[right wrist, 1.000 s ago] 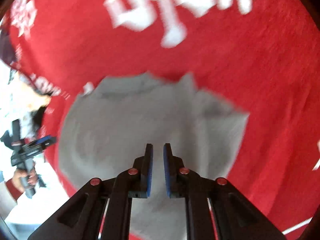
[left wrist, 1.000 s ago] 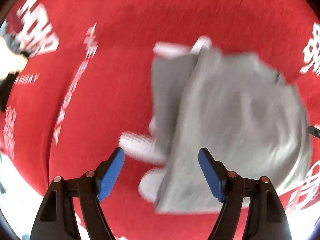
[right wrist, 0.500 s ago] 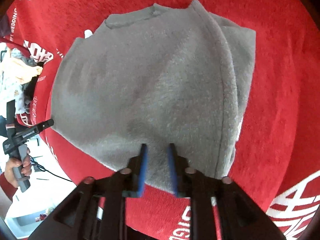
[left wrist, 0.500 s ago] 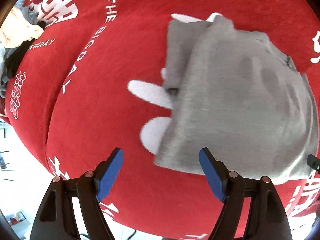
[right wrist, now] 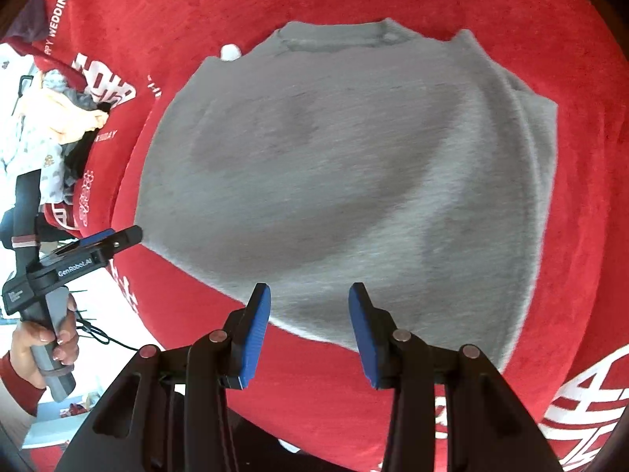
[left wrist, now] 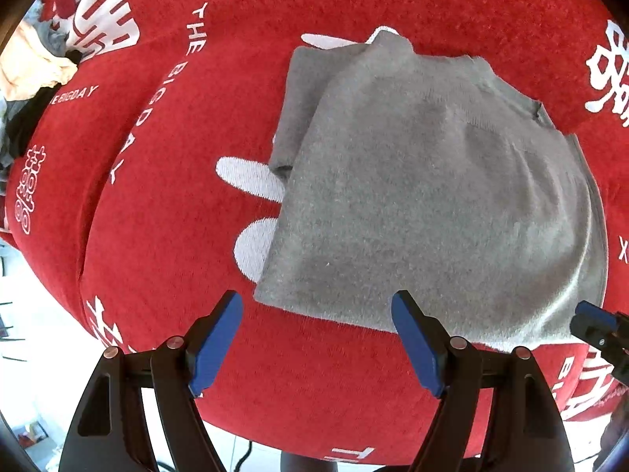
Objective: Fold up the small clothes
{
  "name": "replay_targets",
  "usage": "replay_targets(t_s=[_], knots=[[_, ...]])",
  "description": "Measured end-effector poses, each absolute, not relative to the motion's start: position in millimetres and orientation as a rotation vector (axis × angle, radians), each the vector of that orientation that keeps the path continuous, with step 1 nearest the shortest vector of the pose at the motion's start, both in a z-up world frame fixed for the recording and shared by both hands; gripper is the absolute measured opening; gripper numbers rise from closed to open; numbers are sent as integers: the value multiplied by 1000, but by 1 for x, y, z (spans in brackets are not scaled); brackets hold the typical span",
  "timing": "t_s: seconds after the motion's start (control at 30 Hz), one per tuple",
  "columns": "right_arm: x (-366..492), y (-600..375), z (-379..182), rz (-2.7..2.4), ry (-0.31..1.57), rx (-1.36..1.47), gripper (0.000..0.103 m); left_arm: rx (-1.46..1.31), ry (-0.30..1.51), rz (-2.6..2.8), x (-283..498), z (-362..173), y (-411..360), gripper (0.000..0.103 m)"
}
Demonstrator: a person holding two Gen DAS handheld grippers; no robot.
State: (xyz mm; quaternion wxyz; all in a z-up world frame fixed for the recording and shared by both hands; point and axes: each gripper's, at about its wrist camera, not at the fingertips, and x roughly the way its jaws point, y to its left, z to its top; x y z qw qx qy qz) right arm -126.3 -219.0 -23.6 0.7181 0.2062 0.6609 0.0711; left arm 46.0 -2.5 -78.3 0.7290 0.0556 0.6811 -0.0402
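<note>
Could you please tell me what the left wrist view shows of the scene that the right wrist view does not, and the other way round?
Only the left wrist view shows the folded sleeve lying under the garment's left edge. Only the right wrist view shows the hand holding the left gripper, and the neckline. Both show the grey garment flat on the red cloth, the clothes pile, and open jaws.

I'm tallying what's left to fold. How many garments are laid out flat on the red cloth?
1: the gray garment lies spread on the red cloth, just ahead of both open grippers. A heap of other clothes sits at the cloth's far left edge; its count is unclear.
</note>
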Motion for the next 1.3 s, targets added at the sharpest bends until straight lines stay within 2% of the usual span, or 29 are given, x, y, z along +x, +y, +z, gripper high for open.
replay_targets(t_s=[0.57,0.6,0.63,0.67,0.7,0.8,0.93,1.13,1.3], knots=[[-126,-131,-28,34,1485,496,45,160,1543,-241,52,-89,34,79],[-126,-124,-29,33,1492,493,48,154,1545,-242,53,-90,37,79],[-125,-120,-30,33,1498,489,54,144,1546,-242,53,-90,40,79],[-123,-114,-32,32,1506,483,66,132,1548,-244,54,-90,43,79],[-122,-109,-32,32,1509,477,68,122,1548,-245,55,-91,46,79],[-116,-96,-33,32,1522,440,69,74,1542,-250,58,-91,59,79],[-107,-85,-35,17,1548,386,75,-31,1545,-278,57,-89,69,79],[-100,-76,-39,6,1573,318,79,-103,1573,-291,61,-94,73,79],[-97,-71,-39,5,1580,262,79,-114,1579,-291,63,-95,72,79]])
